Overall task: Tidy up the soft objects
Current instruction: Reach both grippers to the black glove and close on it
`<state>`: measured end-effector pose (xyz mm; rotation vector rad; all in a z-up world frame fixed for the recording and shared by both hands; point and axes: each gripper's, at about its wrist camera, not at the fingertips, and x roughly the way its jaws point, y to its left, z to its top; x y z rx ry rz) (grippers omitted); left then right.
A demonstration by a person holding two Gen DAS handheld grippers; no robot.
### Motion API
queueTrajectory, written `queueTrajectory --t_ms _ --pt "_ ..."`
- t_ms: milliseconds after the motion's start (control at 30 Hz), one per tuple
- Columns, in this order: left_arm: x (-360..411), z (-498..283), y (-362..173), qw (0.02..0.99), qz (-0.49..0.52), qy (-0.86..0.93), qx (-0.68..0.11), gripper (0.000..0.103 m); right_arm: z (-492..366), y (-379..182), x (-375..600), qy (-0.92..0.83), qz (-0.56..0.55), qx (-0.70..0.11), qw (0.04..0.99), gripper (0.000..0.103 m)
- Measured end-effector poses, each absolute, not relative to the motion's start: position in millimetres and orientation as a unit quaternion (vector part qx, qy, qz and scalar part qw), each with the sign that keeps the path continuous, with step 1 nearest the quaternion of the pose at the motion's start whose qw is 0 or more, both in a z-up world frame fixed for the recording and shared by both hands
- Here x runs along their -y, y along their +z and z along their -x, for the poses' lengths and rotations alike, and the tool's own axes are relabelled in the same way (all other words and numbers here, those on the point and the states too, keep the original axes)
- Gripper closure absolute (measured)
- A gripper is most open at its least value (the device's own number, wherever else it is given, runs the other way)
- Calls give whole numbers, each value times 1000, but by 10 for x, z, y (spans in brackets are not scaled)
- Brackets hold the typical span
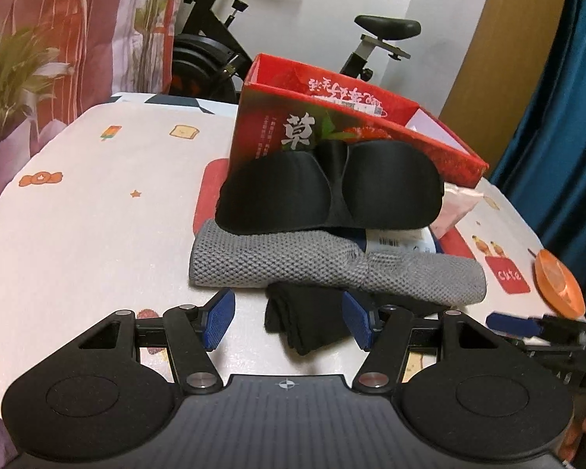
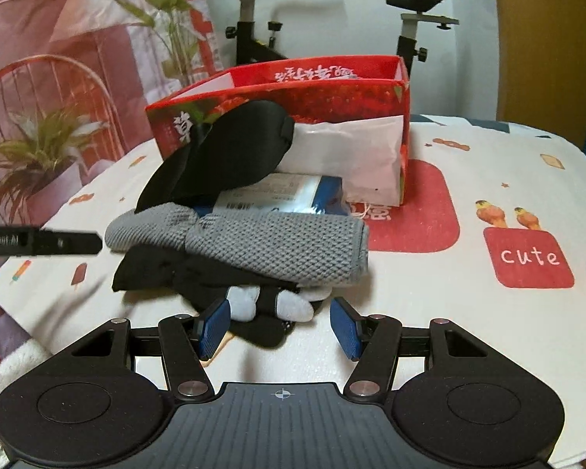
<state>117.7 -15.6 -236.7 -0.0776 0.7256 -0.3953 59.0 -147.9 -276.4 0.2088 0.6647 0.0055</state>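
A pile of soft things lies on the table in front of an open red box [image 1: 312, 117] [image 2: 332, 90]. A black eye mask [image 1: 328, 195] [image 2: 222, 156] leans on the box, on top of a grey knitted cloth [image 1: 312, 264] [image 2: 261, 246]. A black sock [image 1: 308, 320] [image 2: 156, 269] lies under the cloth. A small grey-and-black item [image 2: 269, 305] lies in front. My left gripper [image 1: 289, 322] is open, with the sock's end between its blue pads. My right gripper [image 2: 279, 326] is open, just before the small item.
A plastic-wrapped packet [image 2: 277, 195] and a white paper bag [image 2: 355, 152] lie by the box. An orange disc [image 1: 558, 281] sits at the table's right edge. The patterned tablecloth [image 1: 97, 203] covers the table. An exercise bike [image 1: 222, 39] and a plant [image 2: 39, 144] stand behind.
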Motion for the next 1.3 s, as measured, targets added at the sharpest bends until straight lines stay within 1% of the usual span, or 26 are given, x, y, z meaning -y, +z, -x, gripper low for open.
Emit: queueTrajectory --t_ms 133,233,333,500,567,700,767,867,933,967,1000,1033,1067,1100,1133,1167,1200,1300 --pt "205 -1225 -2361 912 36 -194 -360 39 -633 -2784 1499 10 -98 -331 939 47" --pt "222 -1273 -2441 905 40 -199 -374 39 -709 -2832 1510 10 -91 -337 937 43" --pt "259 -1338 -2544 897 40 -199 -393 39 -805 -2904 1544 17 -101 -346 933 41" --pt "281 -1457 -2638 887 54 -208 -408 39 -989 -2983 1548 24 -102 -361 927 41" --pt "309 -1495 -2674 886 53 -212 -409 39 -1037 -3000 1543 27 -105 -361 926 40" --pt "369 -1581 -2770 879 48 -218 -420 38 -1089 -3000 1515 28 -98 -365 925 40" --pt "393 -1600 -2786 881 47 -221 -415 36 -1101 -2991 1494 28 -93 -369 924 43" --pt "427 -1605 -2795 883 40 -225 -411 35 -1104 -2980 1485 29 -95 -372 923 50" --pt "434 -1584 -2805 885 35 -226 -406 35 -1109 -2972 1471 31 -97 -376 921 58" --pt "437 -1578 -2805 886 31 -226 -404 36 -1114 -2969 1465 33 -97 -377 920 61" --pt "437 -1568 -2802 886 29 -226 -404 40 -1115 -2965 1454 36 -97 -379 919 65" --pt "431 -1562 -2800 886 29 -227 -403 50 -1116 -2961 1443 37 -97 -381 919 68" --pt "423 -1558 -2794 885 31 -229 -404 55 -1116 -2958 1433 38 -98 -383 918 70" --pt "420 -1552 -2794 883 32 -231 -407 63 -1116 -2958 1425 38 -99 -384 917 72" --pt "409 -1546 -2794 882 33 -234 -409 69 -1115 -2957 1419 38 -100 -385 916 74" --pt "396 -1537 -2795 880 36 -237 -410 72 -1117 -2953 1411 39 -100 -387 916 76" --pt "383 -1523 -2800 879 40 -239 -411 77 -1117 -2949 1407 40 -101 -388 915 79" --pt "354 -1472 -2804 877 47 -245 -411 83 -1113 -2935 1400 42 -105 -394 912 84"
